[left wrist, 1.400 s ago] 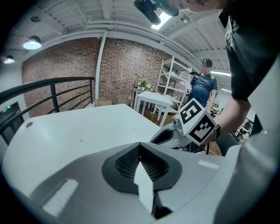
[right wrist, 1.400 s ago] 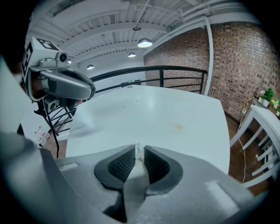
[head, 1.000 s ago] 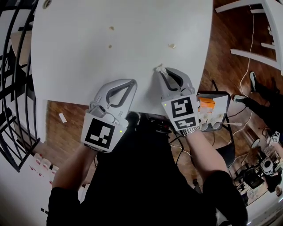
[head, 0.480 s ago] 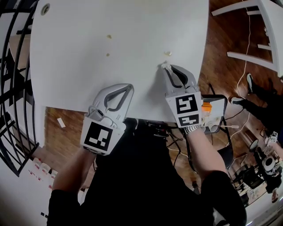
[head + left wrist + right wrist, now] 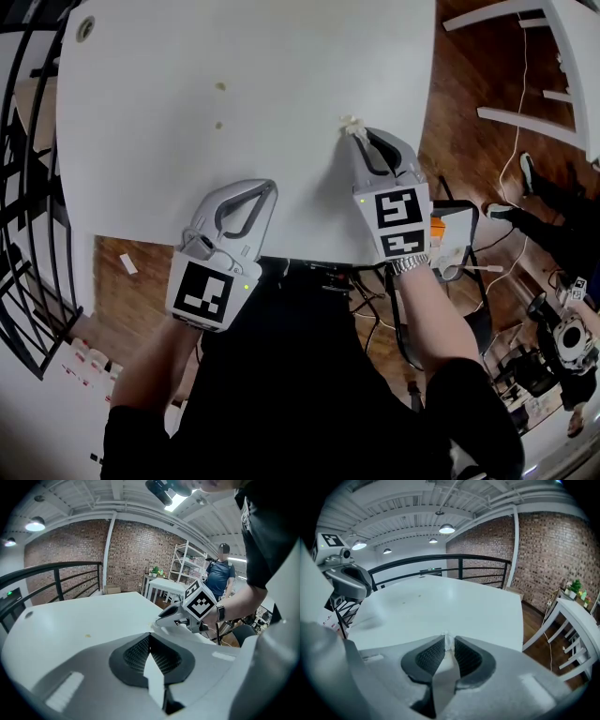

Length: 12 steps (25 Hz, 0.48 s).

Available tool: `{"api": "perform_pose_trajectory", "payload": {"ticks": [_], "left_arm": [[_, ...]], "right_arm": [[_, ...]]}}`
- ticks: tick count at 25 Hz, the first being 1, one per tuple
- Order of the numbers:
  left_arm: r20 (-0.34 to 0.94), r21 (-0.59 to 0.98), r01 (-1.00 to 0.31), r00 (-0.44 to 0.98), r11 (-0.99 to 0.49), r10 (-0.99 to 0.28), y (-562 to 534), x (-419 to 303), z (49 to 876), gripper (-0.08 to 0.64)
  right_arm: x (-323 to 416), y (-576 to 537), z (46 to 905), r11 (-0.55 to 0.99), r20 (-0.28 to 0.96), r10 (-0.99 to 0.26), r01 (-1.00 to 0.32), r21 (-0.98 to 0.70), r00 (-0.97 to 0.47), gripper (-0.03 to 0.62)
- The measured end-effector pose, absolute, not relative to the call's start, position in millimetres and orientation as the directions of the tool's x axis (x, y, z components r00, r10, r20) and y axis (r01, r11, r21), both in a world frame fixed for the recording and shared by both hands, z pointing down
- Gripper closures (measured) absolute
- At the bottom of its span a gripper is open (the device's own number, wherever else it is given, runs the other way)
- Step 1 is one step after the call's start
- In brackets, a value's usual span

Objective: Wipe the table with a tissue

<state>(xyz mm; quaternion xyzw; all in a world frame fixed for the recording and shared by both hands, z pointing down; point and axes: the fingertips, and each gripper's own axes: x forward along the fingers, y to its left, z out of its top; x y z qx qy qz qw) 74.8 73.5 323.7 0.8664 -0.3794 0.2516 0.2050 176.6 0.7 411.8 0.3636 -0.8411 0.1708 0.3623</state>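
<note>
My right gripper (image 5: 360,133) rests on the white table (image 5: 169,159) near its right edge, shut on a small crumpled white tissue (image 5: 351,124) that pokes out past its tips. In the right gripper view the tissue (image 5: 447,641) shows as a thin white strip pinched between the dark pads. My left gripper (image 5: 266,186) hovers at the table's near edge, shut with nothing in it; its pads meet in the left gripper view (image 5: 149,637). Two small crumbs (image 5: 220,86) lie on the table farther out.
A black railing (image 5: 28,187) runs along the table's left side. White chair frames (image 5: 553,94) stand on the wooden floor to the right. A dark stool with clutter (image 5: 455,239) sits beside my right wrist. A person (image 5: 221,576) stands far off.
My right gripper has pushed the tissue forward across the table to where a third small crumb lay; that crumb no longer shows apart from the tissue. The left gripper has stayed put.
</note>
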Motion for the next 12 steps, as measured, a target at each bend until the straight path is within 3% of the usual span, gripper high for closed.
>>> {"api": "perform_pose_trajectory", "payload": {"ticks": [12], "left_arm": [[0.603, 0.166, -0.778, 0.566, -0.606, -0.562, 64.0, 68.1, 326.3, 0.544]], "right_arm": [[166.7, -10.4, 417.6, 0.700, 0.742, -0.459, -0.714, -0.037, -0.488, 0.538]]}}
